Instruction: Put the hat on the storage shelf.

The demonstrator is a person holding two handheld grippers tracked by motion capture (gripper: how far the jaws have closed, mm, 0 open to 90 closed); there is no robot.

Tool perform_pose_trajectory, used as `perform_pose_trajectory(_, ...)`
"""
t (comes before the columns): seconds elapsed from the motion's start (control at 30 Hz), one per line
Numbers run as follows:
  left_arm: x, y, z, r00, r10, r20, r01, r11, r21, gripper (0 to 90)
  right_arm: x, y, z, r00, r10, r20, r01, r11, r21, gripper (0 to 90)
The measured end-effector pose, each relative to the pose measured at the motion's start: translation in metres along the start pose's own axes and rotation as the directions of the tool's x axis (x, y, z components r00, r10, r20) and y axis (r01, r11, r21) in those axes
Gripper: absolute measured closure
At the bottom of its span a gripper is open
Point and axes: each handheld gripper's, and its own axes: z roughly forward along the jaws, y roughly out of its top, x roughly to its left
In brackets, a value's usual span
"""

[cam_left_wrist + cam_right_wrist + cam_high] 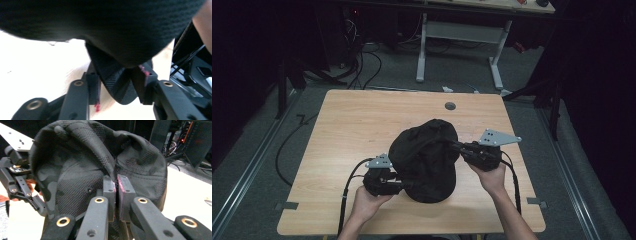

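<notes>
A black cap of woven mesh fabric, rounded and crumpled, is held between the two grippers over the middle of the light wooden surface. The left gripper is seen at the cap's near lower edge; in the left gripper view its fingers are closed narrowly on a thick, curved, textured part of the cap, probably the brim or a folded rim, while the rest of the fabric hangs above and beyond the fingertips. The right gripper is seen at the cap's far right side; in the right gripper view its fingers are pressed almost together, and a fold of the crown is pinched between the pads, with the bulk of the cap rising just beyond them.

The grasping on both sides is judged to be done. The cap is still rumpled, with deep creases across the crown, so the shaping, spreading or folding appears to be only begun. Whether the cap is lifted clear of the surface or rests on it cannot be told.
</notes>
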Motion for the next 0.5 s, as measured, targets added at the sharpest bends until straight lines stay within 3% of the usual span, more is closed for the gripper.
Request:
perform_pose_trajectory(0.23,-0.003,0.003,-0.008,0.9976,-0.026,0.063,0.026,0.9997,0.003,75.4,-0.002,0.002,0.003,0.9998,0.011,0.015,-0.011,1.0,0.003,83.7)
perform_pose_trajectory(0.5,-0.013,0.002,-0.013,0.989,-0.027,0.145,0.024,0.9994,0.026,85.7,-0.006,0.002,0.007,0.9993,0.031,0.023,-0.031,0.999,0.012,79.2)
